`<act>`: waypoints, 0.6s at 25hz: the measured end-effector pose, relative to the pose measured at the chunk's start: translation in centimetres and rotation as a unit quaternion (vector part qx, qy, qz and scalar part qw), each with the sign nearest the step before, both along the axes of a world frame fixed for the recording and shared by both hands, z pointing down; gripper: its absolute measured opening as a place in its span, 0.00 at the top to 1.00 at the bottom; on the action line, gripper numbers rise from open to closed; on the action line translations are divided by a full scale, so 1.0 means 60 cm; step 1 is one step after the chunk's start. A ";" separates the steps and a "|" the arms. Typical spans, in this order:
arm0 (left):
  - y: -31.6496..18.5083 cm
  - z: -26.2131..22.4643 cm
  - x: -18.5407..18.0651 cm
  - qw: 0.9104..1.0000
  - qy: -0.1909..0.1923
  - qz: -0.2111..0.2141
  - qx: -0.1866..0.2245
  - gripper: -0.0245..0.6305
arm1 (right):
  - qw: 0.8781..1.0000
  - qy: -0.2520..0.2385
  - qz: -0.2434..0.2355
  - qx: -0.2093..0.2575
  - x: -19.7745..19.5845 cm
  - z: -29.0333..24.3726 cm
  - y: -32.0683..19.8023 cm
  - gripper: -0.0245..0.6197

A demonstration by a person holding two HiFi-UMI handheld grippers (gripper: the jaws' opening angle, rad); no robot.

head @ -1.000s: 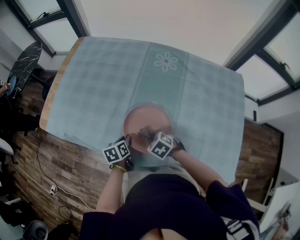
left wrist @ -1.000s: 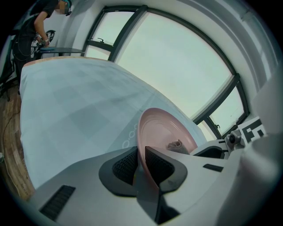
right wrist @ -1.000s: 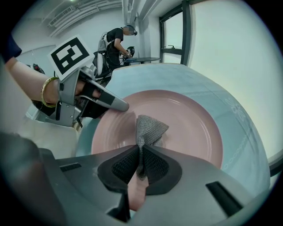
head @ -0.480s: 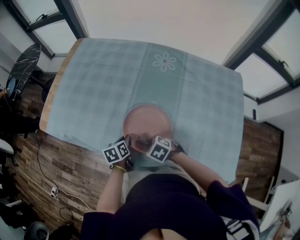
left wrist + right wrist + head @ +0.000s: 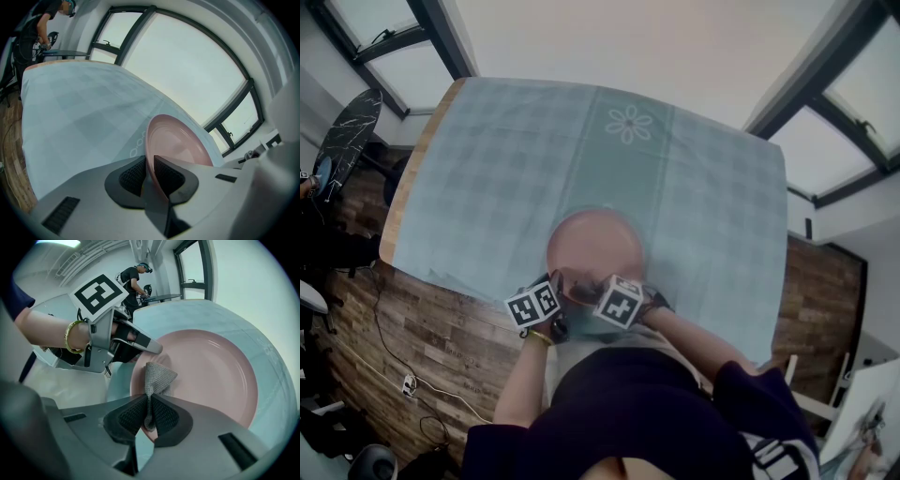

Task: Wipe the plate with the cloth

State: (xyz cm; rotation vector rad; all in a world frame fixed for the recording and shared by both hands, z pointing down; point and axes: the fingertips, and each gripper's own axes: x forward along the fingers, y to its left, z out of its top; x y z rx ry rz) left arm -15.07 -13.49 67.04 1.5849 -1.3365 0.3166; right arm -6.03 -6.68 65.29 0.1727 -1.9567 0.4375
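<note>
Looks like the middle of the wiping, not the end. Hard to say how much of the plate [image 5: 595, 246] is clean already: no spots or crumbs to see on it. Sitting close to the near edge of the surface [image 5: 401, 206], about halfway along.

Gripped at its near rim by the left claw [image 5: 149, 176], shut tight on the thin edge. In the right claw [image 5: 149, 416], a pinched cloth [image 5: 157, 376], loose end on the near left part of the plate, just beside the left claw. Most likely left to rub: the far and right parts.

Plate: pink, round, smooth, with a shallow dip and a raised rim. Cloth: grey, soft, knitted, bunched into a fold. Over the surface, a pale blue-green checked cover [image 5: 712, 216] with a flower print [image 5: 630, 124] near the far edge.
</note>
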 end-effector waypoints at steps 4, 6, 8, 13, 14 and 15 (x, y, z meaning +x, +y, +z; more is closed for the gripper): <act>0.001 0.001 -0.001 1.000 0.000 0.000 0.000 0.86 | 1.000 -0.014 0.005 0.018 0.000 -0.023 -0.014 0.91; 0.001 0.000 0.000 1.000 0.000 0.000 0.000 0.86 | 0.999 -0.018 0.015 0.031 0.006 -0.035 -0.031 0.91; 0.000 -0.001 0.000 1.000 0.001 0.000 0.001 0.86 | 0.998 -0.017 0.033 0.043 0.019 -0.041 -0.053 0.91; 0.000 -0.001 -0.001 1.000 0.000 0.000 0.000 0.86 | 0.995 -0.010 0.069 0.076 0.051 -0.050 -0.113 0.91; 0.000 -0.001 0.000 1.000 0.000 0.000 -0.001 0.86 | 0.994 -0.005 0.071 0.086 0.059 -0.050 -0.125 0.91; 0.000 -0.001 0.000 1.000 -0.001 0.001 -0.001 0.86 | 0.993 0.000 0.071 0.095 0.066 -0.050 -0.136 0.91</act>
